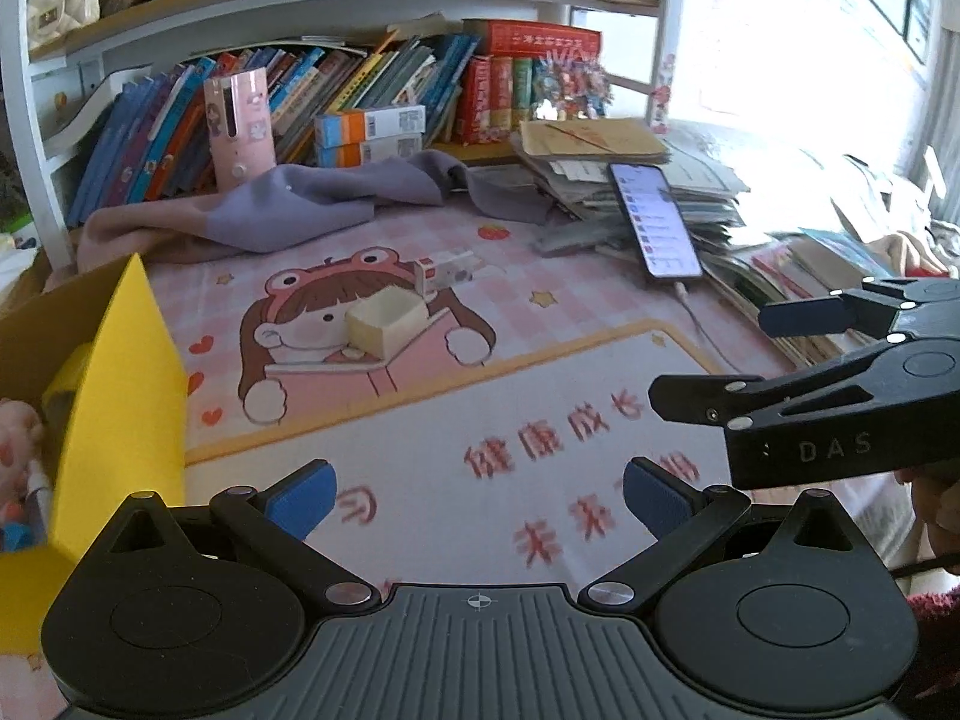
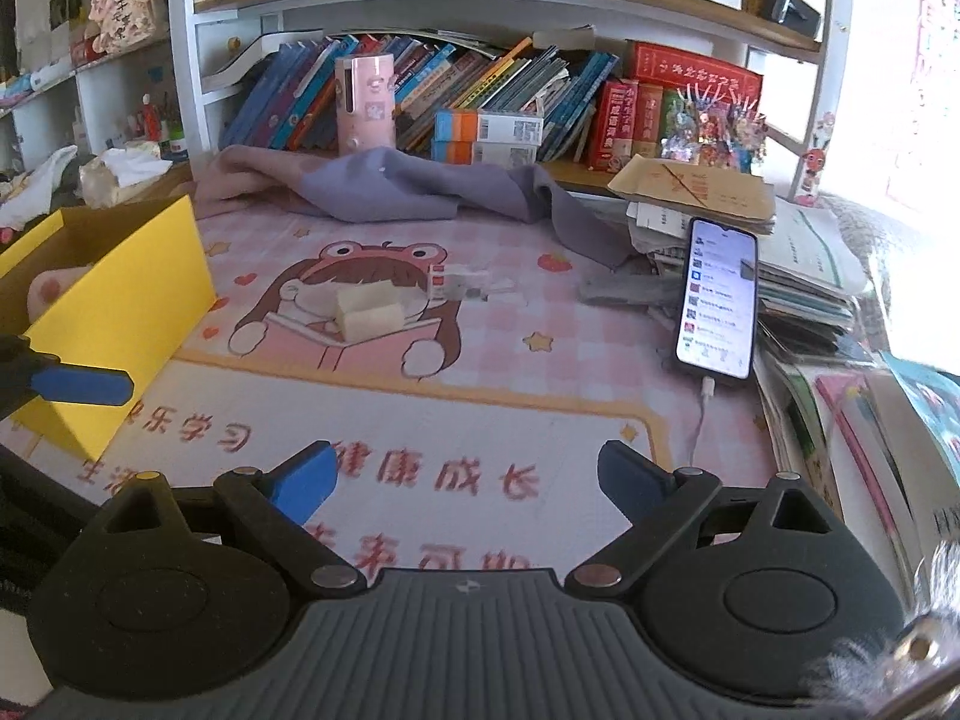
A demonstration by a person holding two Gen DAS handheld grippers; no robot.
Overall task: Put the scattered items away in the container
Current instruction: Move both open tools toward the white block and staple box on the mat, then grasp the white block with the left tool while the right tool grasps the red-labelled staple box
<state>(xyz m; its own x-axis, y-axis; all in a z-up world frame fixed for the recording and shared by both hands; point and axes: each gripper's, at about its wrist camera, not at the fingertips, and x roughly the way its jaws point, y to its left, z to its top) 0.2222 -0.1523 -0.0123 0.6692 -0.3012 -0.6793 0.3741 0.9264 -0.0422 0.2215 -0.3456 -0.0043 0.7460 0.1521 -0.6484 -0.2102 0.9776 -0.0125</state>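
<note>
Bookshelves back the counter (image 1: pixel 540 396); both hand-held grippers, left (image 1: pixel 477 495) and right (image 2: pixel 465 477), tilt downward, jaws wide and empty, cream box (image 1: pixel 387 324) far ahead, yellow container (image 1: pixel 129 384) left.

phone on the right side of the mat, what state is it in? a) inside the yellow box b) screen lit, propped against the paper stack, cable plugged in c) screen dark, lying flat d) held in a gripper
b: the phone leans with its lit screen up against the paper stack, and a white cable runs from its bottom edge; neither gripper touches it.
</note>
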